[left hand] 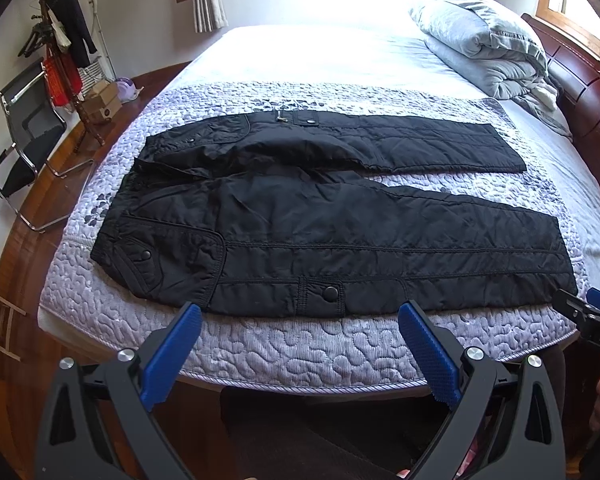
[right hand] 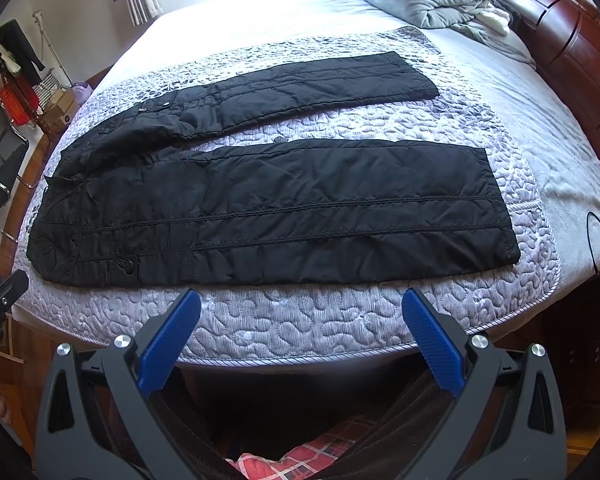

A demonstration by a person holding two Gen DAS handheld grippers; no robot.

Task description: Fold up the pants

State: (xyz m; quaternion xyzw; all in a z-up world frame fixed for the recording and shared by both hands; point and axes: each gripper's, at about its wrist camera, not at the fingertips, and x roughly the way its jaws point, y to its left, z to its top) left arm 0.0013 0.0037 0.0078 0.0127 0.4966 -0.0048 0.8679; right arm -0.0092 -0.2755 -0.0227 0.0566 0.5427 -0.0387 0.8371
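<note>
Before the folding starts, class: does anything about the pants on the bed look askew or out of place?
The black pants lie spread on the quilted bed cover, but the waist end is rumpled: the far leg overlaps the near one there, instead of lying flat. Both grippers' jaws stand open, short of the cloth.

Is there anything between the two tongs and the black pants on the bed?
Nothing visible. Only bare quilted mattress cover lies between the open left tongs, the open right tongs and the pants.
</note>
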